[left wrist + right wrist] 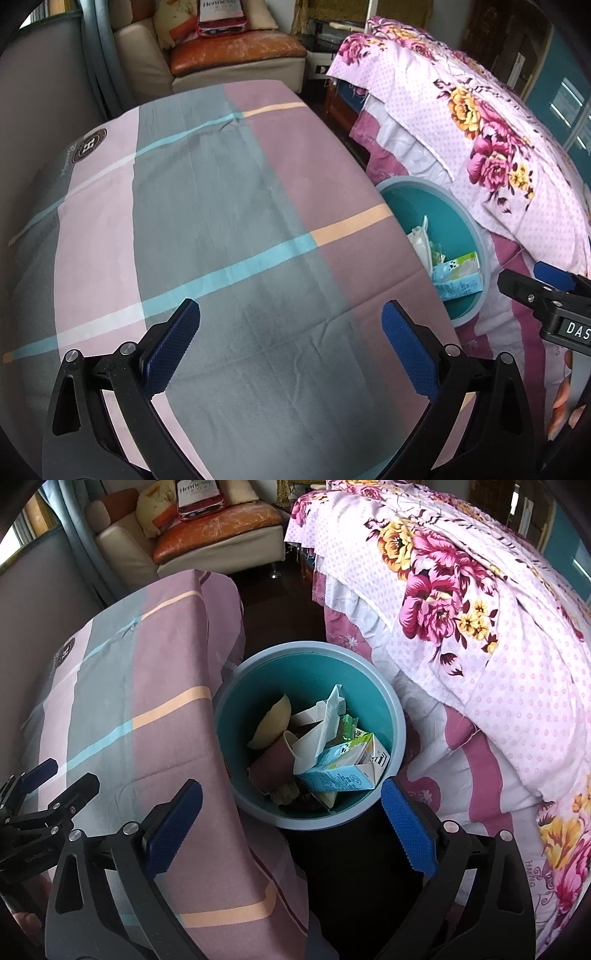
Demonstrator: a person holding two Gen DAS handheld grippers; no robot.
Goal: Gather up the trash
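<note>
A floral pink quilt (480, 635) is heaped on the right, and a bench draped in a plaid cloth of grey, mauve and pale pink (229, 206) fills the left. Between them, on the dark floor, stands a round teal plastic bin with a grey-blue rim (400, 716). Inside it lie a light-blue and green carton (343, 771), a brown paper cup (271, 768), white crumpled paper (325, 723) and a yellowish peel (271, 722). The left gripper (291, 347) hovers over the cloth, jaws spread and empty; the right gripper (291, 827) hangs near the bin's rim, jaws likewise spread and empty.
</note>
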